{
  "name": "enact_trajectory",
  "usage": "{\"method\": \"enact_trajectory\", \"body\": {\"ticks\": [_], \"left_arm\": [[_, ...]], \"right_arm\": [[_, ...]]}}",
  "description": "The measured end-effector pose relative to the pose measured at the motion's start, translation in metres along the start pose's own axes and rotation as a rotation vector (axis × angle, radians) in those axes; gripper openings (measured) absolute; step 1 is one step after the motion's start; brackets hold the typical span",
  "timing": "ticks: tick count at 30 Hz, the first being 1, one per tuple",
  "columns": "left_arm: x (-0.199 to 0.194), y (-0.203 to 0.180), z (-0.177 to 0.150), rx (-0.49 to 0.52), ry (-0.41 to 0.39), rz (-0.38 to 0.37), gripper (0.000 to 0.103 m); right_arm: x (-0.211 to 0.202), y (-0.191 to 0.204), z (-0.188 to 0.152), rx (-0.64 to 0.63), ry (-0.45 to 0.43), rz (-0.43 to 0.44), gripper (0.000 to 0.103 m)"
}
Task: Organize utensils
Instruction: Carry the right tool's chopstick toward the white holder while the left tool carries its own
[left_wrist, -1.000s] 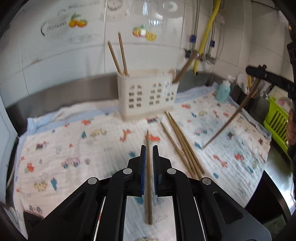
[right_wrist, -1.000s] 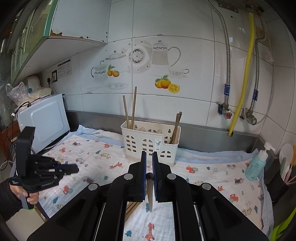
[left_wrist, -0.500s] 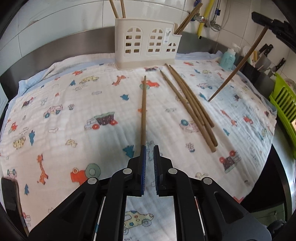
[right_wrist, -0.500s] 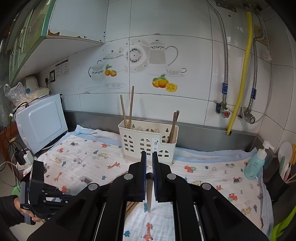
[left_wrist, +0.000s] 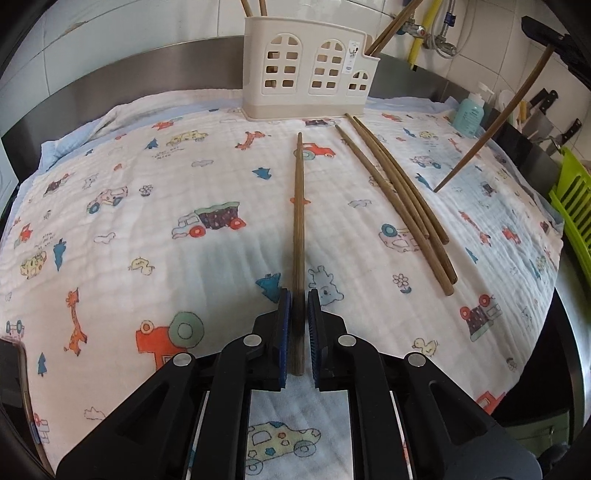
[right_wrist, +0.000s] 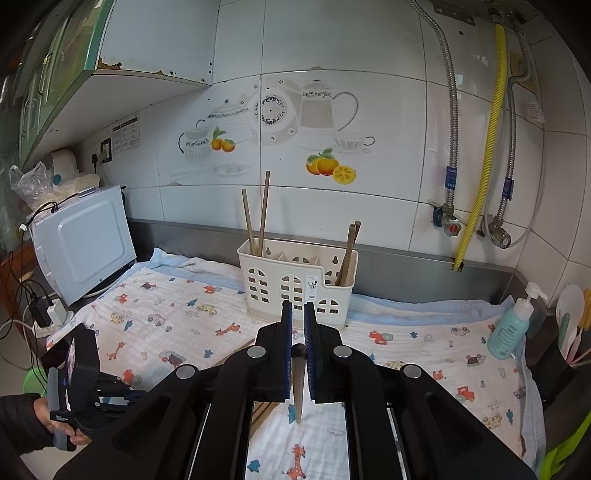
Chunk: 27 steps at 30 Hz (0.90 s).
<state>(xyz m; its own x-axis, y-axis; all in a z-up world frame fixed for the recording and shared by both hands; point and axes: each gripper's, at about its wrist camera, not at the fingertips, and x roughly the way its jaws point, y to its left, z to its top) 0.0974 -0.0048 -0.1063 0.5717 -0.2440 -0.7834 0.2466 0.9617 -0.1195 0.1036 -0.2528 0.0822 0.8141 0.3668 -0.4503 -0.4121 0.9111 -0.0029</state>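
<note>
My left gripper (left_wrist: 298, 325) has jaws just easing apart around 1 chopstick (left_wrist: 298, 221) lying on the surface; the right gripper (right_wrist: 297, 350) clamps another chopstick (right_wrist: 298, 391). If I lift now, that loose stick could slip and roll towards the 3 beside it.

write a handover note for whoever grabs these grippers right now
Left gripper: jaws straddle a brown wooden chopstick lying on the printed cloth; grip unclear.
Right gripper: shut on a second chopstick, slanting tip-down over the cloth.
Done: four chopsticks stand in the cream plastic holder, two in each end compartment.
Left: those two, plus three loose chopsticks on the cloth.
</note>
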Motion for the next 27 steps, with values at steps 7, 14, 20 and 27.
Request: {"method": "enact_trajectory", "body": {"ticks": [7,14,20,27], "left_arm": [[0.002,-0.008,0.000,0.035,0.005,0.028,0.017],[0.004,-0.012,0.004,0.022,0.021,0.063,0.009],[0.006,-0.015,0.009,0.027,0.045,0.055,0.006],[-0.001,-0.009,0.015,0.004,0.013,0.036,0.006]], "right_arm": [[0.000,0.000,0.000,0.001,0.000,0.004,0.006],[0.000,-0.001,0.000,0.004,-0.001,0.004,0.006],[0.000,-0.001,0.000,0.004,-0.002,0.003,0.006],[0.000,-0.002,0.000,0.006,-0.002,0.002,0.006]]}}
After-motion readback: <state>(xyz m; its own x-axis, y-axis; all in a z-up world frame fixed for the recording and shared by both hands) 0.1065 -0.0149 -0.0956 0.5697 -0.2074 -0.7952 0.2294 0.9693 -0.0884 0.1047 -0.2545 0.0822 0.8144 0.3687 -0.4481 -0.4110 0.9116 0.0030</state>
